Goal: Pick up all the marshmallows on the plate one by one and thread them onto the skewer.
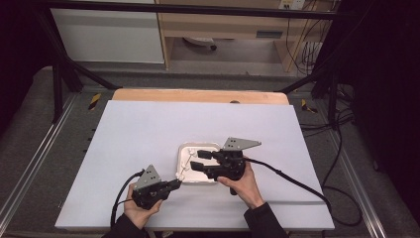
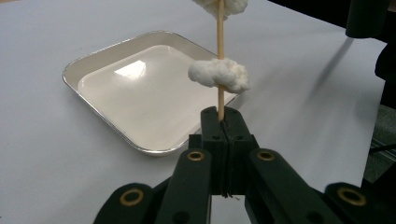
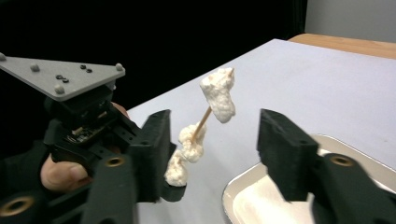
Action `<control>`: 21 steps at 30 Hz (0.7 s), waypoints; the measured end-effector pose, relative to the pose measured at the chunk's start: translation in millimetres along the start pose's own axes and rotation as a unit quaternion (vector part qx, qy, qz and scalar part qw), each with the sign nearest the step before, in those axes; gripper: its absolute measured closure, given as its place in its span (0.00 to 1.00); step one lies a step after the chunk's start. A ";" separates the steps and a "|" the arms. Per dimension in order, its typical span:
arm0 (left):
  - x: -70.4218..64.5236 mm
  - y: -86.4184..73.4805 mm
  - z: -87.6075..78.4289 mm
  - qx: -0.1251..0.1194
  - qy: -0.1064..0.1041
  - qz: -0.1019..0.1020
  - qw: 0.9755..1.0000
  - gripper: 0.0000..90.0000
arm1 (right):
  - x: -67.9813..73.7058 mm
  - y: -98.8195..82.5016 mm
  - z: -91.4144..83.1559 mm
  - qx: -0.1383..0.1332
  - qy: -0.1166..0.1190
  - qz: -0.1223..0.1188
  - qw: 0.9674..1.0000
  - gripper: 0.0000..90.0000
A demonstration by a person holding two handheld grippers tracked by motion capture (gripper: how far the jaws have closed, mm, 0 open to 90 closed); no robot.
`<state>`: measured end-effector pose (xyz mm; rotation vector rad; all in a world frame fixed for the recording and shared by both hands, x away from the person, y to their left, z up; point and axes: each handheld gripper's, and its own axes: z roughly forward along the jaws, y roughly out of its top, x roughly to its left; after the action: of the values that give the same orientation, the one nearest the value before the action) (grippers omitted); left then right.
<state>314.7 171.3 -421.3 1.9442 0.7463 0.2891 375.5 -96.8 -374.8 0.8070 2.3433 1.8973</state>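
Black jaws of the left gripper [image 2: 223, 122] were pressed fully together on the butt of a wooden skewer [image 2: 220, 56], so the stick stood straight out from the pads. That firm pinch looked meant to hold the skewer steady while the other tool worked along it. Three white fluffy lumps [image 3: 218, 95] sat on the stick — one near the tip, two lower down and closer to the closed pads.

From above, the left hand [image 1: 140, 210] rested low near the front edge of the table [image 1: 148, 129], wrist level, the gripper aimed toward the tray [image 1: 184, 148] so that the skewer hung over its near corner. Anything slid off would likely drop into the tray, which explains the placement.

Over the tray, the right gripper [image 1: 197, 159] pointed back at the left one. Its jaws stood partly apart, astride the skewer's upper part, with the pads clear of the lumps and nothing gripped. The right hand [image 1: 245, 186] held it from behind, forearm coming in from the bottom edge and the wrist turned inward.

In the left gripper view, the tray was shallow, metal-rimmed and bare, lying just beyond the skewer on the pale sheet covering the table.
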 end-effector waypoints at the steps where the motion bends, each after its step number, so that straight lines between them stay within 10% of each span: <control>1: 0.1 0.1 -0.3 -0.001 0.000 -0.001 1.000 0.99 | 0.0 -0.5 0.2 0.003 -0.004 -0.003 1.000 0.39; 12: 4.7 0.3 -3.3 -0.001 0.007 -0.010 1.000 0.99 | -15.7 -14.7 -12.6 0.047 -0.056 -0.005 0.997 0.08; 21: 8.2 3.0 -4.5 0.004 0.015 -0.026 1.000 0.99 | -35.0 -38.4 -41.8 0.095 -0.126 -0.004 0.987 0.01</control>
<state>320.0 178.7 -417.4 1.9282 0.8182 0.2851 377.6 -153.7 -409.6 0.9851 2.3853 1.4815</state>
